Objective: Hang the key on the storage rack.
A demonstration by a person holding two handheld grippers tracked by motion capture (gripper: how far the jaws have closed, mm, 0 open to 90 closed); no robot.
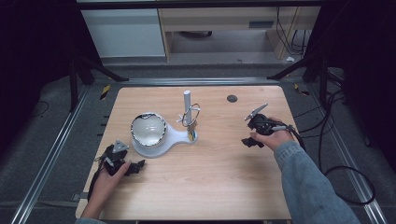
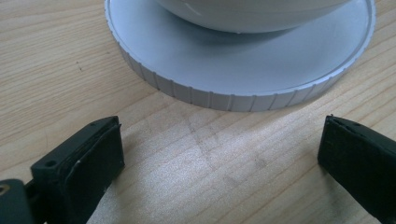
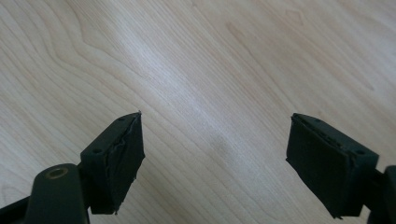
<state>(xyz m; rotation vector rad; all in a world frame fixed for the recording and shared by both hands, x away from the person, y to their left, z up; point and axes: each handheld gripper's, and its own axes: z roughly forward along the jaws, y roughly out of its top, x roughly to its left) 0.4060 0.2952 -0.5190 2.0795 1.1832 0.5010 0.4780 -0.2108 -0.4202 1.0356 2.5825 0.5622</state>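
- The white stand [image 1: 161,140] sits on the wooden table [image 1: 219,177], left of its middle: a round ribbed base with a neck running right to a small foot that carries an upright white post [image 1: 187,103] and a wire ring [image 1: 191,115]
- A shiny rounded bowl [image 1: 148,129] rests on the stand's round base; it looks smooth and hard, so I judge it slippery for flat pads and liable to roll or tip if nudged
- The stand looks like stiff, light plastic; its ribbed rim [image 2: 219,99], seen close in the left gripper view, offers the surest bite
- The wire ring seems thin and springy, best taken at its edge, gently
- Left gripper [image 1: 133,167] lies just below-left of the stand's base, jaws spread wide with nothing between them
- Right gripper [image 1: 249,140] is well to the right of the stand, jaws likewise wide and empty over bare wood
- Hard to tell: whether the bowl is glass or metal, how the ring is fixed to the post, and what the small yellowish bit at the foot is
- The bowl's top is cut off in the left gripper view
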